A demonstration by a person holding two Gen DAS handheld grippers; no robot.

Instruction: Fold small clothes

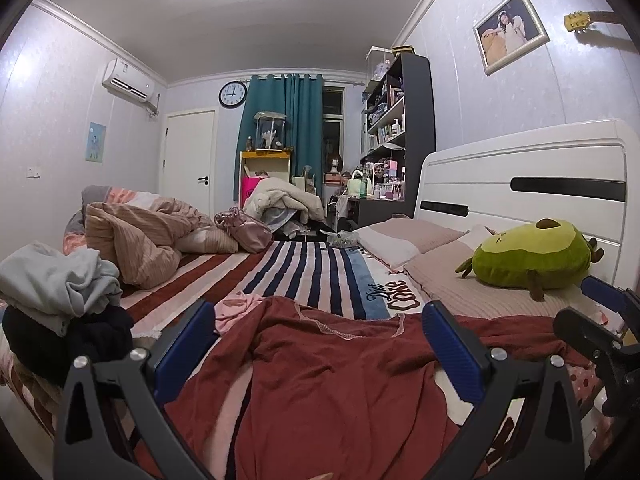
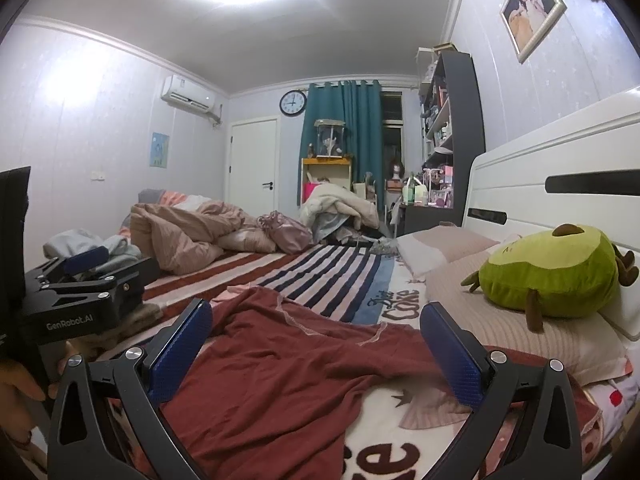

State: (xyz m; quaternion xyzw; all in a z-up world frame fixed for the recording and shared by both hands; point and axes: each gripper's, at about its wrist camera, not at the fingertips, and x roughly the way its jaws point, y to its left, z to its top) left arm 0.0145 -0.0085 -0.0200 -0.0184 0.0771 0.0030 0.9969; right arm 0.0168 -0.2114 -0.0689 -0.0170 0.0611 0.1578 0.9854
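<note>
1. Rust-red garment (image 1: 320, 380) lies rumpled and spread across the near end of the bed (image 1: 304, 268), on top of the striped blanket, its pink-stitched edges showing toward the pillows.
2. Left hand-held gripper (image 1: 320, 354) hovers just over the garment, its blue-padded fingers (image 1: 454, 354) spread wide apart, grasping nothing.
3. Right hand-held gripper (image 2: 316, 354) hangs over the same cloth a little nearer the headboard, likewise splayed and empty; its tip also shows at the right edge of the left wrist view.
4. From the right wrist view the left tool's black body appears at the left edge, held by a hand (image 2: 20, 384).
5. A pile of clothes (image 1: 60, 284), pale grey on top and dark beneath, sits at the left edge of the bed, apart from the red garment.
6. A small pink piece (image 1: 236, 308) peeks out at the garment's far left corner, touching it.
7. A green avocado plush (image 1: 532, 256) rests on the pillow (image 1: 440, 276) by the white headboard (image 1: 520, 168).
8. A bunched beige quilt (image 1: 136, 236) lies farther down the bed.
</note>
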